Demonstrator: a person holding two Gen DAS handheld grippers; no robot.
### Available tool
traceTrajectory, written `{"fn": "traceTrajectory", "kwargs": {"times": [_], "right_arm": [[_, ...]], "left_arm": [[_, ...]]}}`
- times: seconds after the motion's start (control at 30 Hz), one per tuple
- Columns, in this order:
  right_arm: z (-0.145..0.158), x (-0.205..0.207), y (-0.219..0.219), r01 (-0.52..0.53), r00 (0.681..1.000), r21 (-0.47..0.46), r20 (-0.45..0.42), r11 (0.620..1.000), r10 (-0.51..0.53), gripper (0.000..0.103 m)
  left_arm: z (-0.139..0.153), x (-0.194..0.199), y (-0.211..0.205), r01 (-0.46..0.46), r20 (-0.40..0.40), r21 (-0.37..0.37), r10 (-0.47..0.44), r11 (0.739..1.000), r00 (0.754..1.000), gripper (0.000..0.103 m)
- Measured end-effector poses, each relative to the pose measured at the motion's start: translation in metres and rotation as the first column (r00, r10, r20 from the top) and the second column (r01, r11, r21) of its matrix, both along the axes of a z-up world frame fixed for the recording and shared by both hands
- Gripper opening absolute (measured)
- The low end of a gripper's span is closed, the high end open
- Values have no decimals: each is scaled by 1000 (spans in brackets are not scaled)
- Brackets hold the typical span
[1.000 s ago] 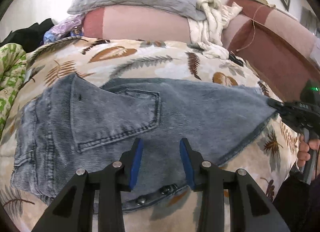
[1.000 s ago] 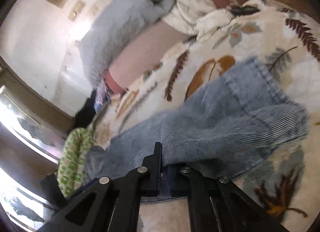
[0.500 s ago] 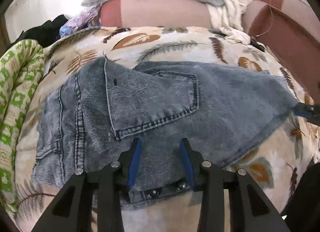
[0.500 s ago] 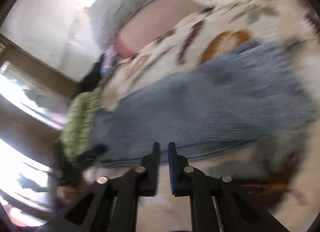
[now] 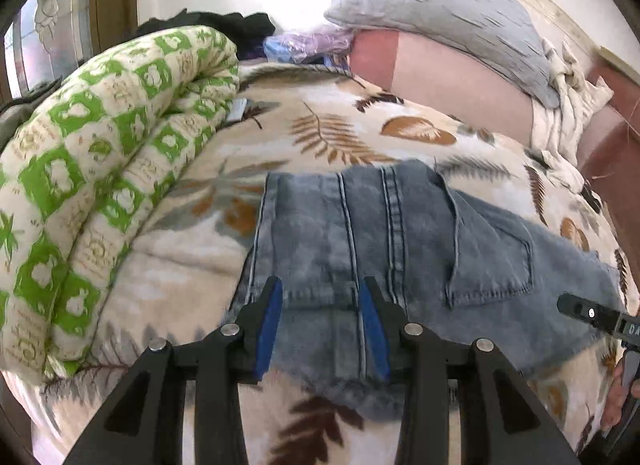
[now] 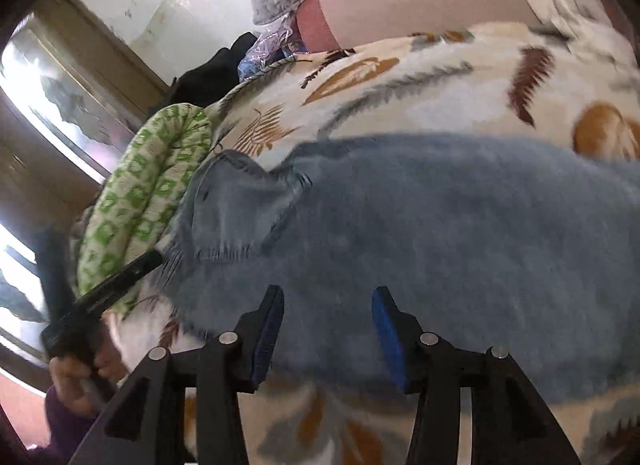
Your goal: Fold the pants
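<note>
Right claw [image 6: 327, 319] just opened, above pants [image 6: 440, 233].

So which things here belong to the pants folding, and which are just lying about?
Job: denim pants; left tool, open; right tool, open, its jaws just widened.

Lying about: green patterned quilt; grey pillow; leaf-print blanket underneath; white cloth.

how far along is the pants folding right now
Done: the jeans lie folded over on the leaf-print blanket, back pocket up. In hand: nothing gripped; the right gripper has just been opening and its pads stand apart above the denim, and the left gripper is open over the near edge. Left: probably another fold to make it compact.
</note>
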State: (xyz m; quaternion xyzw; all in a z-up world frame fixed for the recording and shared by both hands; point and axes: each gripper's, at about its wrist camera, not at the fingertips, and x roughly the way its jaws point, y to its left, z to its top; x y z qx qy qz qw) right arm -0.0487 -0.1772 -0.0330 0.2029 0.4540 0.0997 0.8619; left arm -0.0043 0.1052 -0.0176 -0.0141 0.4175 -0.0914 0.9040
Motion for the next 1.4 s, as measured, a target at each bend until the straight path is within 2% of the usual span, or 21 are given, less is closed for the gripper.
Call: {"fn": "traceTrajectory", "kwargs": {"times": [0.1,0.17,0.27,0.33,0.4,0.5,0.57,0.67,0.77,0.83,0.93,1.03,1.07,1.13,1.2,1.23,1.33,1.4], "right_arm": [[13,16,5,19,999,-66,30,998,-17,50],[15,32,20,25,999,-148,37,989,-19,50],[-5,45,37,-41,997,-197,-71,980,27,50],[-21,44,45,-104,986,-154,-148,983,81,50],[-23,37,57,-155,980,-178,-156,972,127,50],[-26,27,70,-235,956,-105,-207,966,210,52],[-28,22,72,-234,958,-113,-197,966,209,52],[-32,21,57,-204,958,-4,-206,979,199,53],[-33,18,49,-205,955,53,-210,977,211,53],[-34,15,46,-202,955,71,-206,977,213,53],[-30,10,40,-213,952,86,-207,973,227,52],[-13,6,31,-225,951,110,-193,968,243,52],[-2,3,21,-210,962,108,-156,972,225,52],[28,-4,-14,-126,989,39,-69,991,128,53],[51,-9,-56,-7,1000,-62,-9,998,7,57],[56,-10,-76,45,999,-75,4,996,-44,57],[62,-19,-145,238,971,-80,19,968,-238,57],[58,-24,-184,344,938,-138,15,929,-345,57]], "left_arm": [[-7,3,-12,46,-6,65,-46,997,999,41],[-20,4,-21,70,-62,145,-61,987,996,41],[-29,1,-20,91,-112,165,-73,982,991,41],[-29,-4,-15,115,-127,163,-95,980,987,42],[-30,-9,-10,130,-152,162,-105,978,983,42],[-31,-16,-6,155,-164,172,-127,973,978,42],[-31,-18,-4,162,-170,167,-133,973,976,42],[-30,-19,-1,168,-180,161,-138,973,974,42],[-29,-19,0,167,-182,156,-138,973,974,42],[-24,-18,1,145,-161,134,-123,980,979,41],[-1,-22,-5,140,-46,91,-137,986,990,41],[17,-25,-22,151,53,66,-155,986,987,41],[19,-25,-27,155,67,62,-159,986,985,41],[23,-22,-43,176,88,46,-179,983,980,41],[22,-17,-61,197,96,50,-201,979,975,41],[20,-16,-71,212,96,62,-217,975,971,41],[8,-15,-99,272,77,131,-284,953,956,41],[-10,-16,-111,289,25,227,-302,930,953,41]]}}
